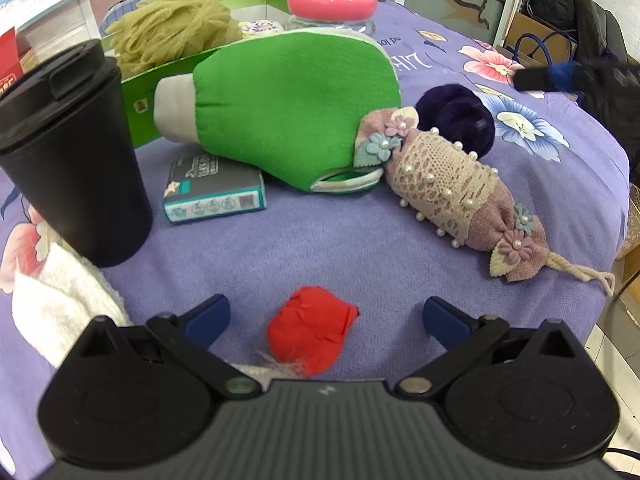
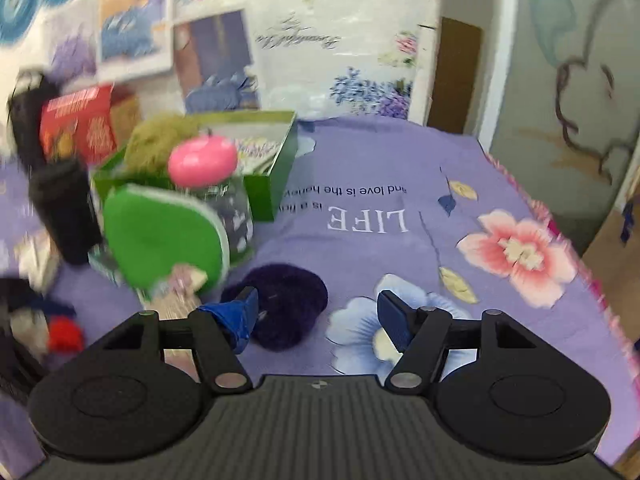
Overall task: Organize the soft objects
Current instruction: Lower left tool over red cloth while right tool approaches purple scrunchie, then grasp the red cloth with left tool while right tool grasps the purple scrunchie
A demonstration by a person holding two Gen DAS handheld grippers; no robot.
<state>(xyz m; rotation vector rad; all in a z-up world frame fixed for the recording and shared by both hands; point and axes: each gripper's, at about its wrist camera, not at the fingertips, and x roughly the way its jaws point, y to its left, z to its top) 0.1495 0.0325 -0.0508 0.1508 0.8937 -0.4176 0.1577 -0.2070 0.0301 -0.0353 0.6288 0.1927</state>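
Left tool (image 1: 326, 318) spread around red pouch (image 1: 310, 330), right tool (image 2: 318, 316) spread

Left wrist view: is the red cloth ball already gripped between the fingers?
No, the red cloth ball lies on the tablecloth between the open fingers, touching neither.

You are working in what looks like a home-textile shop or bedding showroom. The counter (image 2: 360, 168) is covered with a purple floral sheet printed with "LIFE" and a line about love. Behind it, packaged bedding sets (image 2: 132, 28) with product photos on their fronts are stacked against the wall, and a flower-printed cloth (image 2: 340, 40) hangs beside them. A cardboard box (image 1: 536, 36) sits on the floor past the counter's far edge, and a red carton (image 2: 76, 120) stands at the back left.
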